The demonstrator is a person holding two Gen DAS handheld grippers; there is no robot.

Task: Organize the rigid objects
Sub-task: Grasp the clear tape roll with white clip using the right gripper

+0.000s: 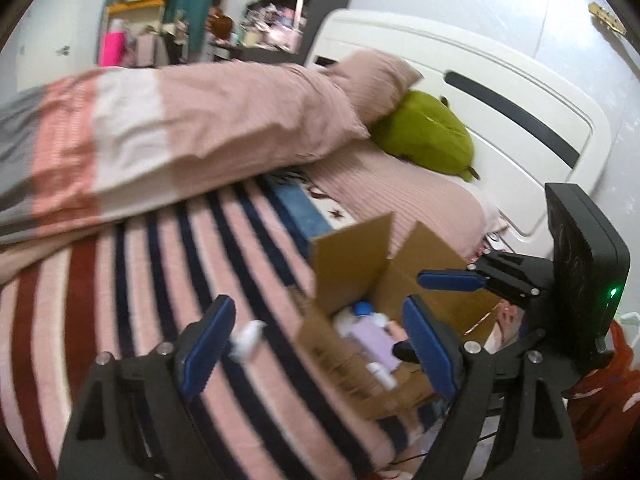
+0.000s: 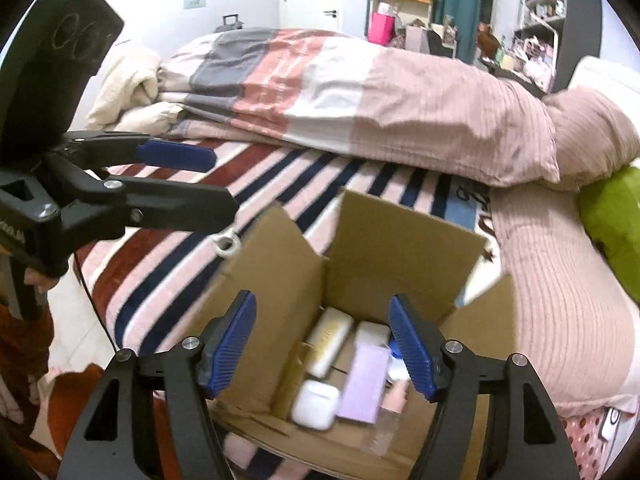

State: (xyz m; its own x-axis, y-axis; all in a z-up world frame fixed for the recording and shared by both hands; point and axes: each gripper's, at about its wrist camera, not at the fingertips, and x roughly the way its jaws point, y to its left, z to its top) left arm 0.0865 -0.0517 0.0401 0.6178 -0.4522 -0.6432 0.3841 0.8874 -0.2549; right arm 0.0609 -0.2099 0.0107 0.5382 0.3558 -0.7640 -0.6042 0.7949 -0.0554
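Note:
An open cardboard box stands on the striped blanket. In it lie a white earbud case, a lilac carton, a long white case, a gold tube and a pink bottle. My right gripper hangs open over the box with nothing between its pads. Left of the box, my left gripper is open too. A small white object lies on the blanket right by its left pad. The right wrist view shows this left gripper above the white object.
A folded duvet and a pink pillow fill the far side of the bed. A green plush leans on the white headboard. The bed's edge and floor lie to the left of the box. Shelves and a door stand beyond.

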